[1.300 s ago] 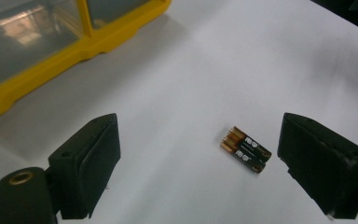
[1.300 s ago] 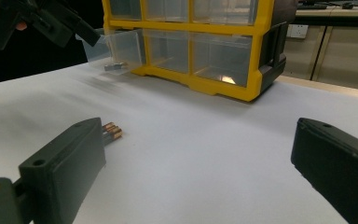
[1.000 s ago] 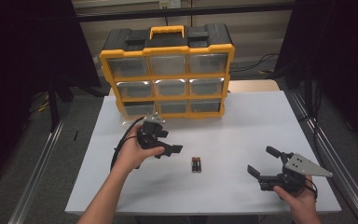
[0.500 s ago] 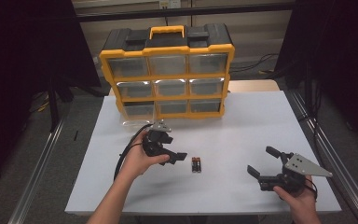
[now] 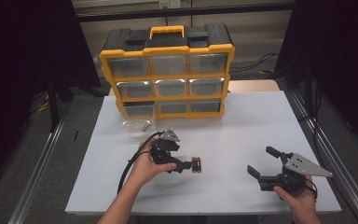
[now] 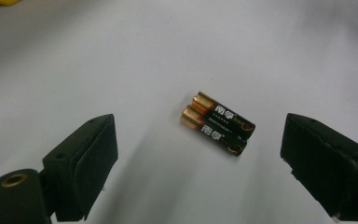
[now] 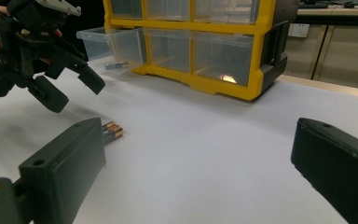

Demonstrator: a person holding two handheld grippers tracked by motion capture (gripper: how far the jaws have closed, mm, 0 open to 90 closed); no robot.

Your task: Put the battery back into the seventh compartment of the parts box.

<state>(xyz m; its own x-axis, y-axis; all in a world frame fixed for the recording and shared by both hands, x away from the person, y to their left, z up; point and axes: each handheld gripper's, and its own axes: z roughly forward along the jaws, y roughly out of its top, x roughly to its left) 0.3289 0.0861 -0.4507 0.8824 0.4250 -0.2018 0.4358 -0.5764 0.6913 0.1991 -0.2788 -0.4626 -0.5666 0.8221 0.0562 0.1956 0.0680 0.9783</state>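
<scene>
Since the earlier frame, the left gripper [image 5: 186, 167] has dropped toward the batteries [image 5: 196, 165] at the frame's centre — its jaws gape wide either side of the pair, holding nothing. Grasping and stowing are still to do. Lower right, the right gripper [image 5: 265, 162] waits wide open and empty over the desk [image 5: 242, 126]. One organizer [image 5: 168, 70] drawer [image 5: 137, 125] stands pulled out, holding a small metal piece [image 5: 145, 126].

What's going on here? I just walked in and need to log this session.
A person holds a gripper in each hand at a white table. The left gripper, jaws open, hovers by a pair of batteries, not gripping them. The right gripper waits open, off to the side. The organizer's bottom-left drawer is pulled out.
</scene>
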